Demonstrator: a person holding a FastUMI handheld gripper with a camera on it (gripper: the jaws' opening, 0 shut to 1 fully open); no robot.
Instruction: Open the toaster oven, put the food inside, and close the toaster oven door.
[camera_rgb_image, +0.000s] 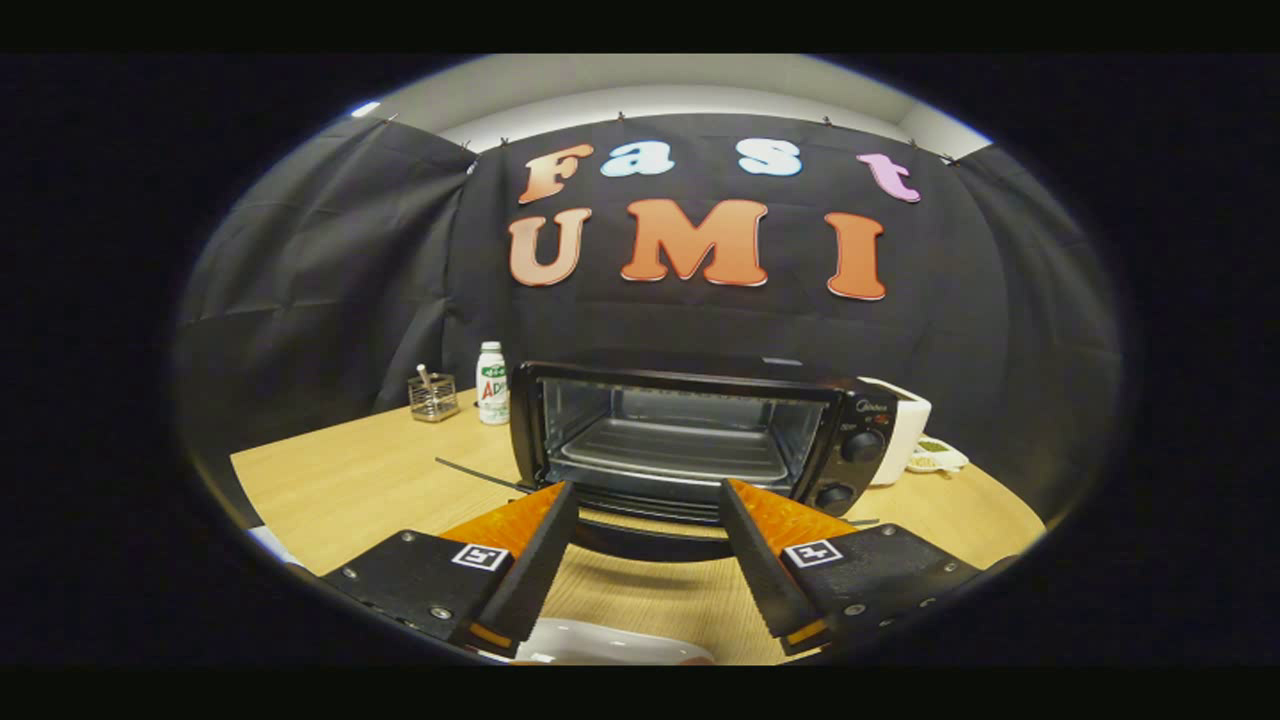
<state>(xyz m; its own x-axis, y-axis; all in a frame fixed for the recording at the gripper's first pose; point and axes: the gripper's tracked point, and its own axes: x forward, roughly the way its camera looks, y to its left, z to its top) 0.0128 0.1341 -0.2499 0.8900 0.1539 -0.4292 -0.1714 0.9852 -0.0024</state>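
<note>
One wide wooden table (350, 480) carries everything. On it the oven (690, 440), a boxy dark metal shell, stands open, its door (650, 535) dropped flat toward the gripper (648, 545); inside lies a ridged metal tray (675, 450). The fingers are spread, holding nothing, their tips at the door's edge. Below and between them shows a smooth white plate (610, 645); whether it holds food I cannot tell. Risks, as I judge: a glossy plate slipping from the pinch, or catching the door's lip. A bottle (491, 383) stands beside the oven.

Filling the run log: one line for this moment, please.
oven: door down, tray bare | hand-held gripper: open, nothing held, before door | white dish: between fingers, near
</note>
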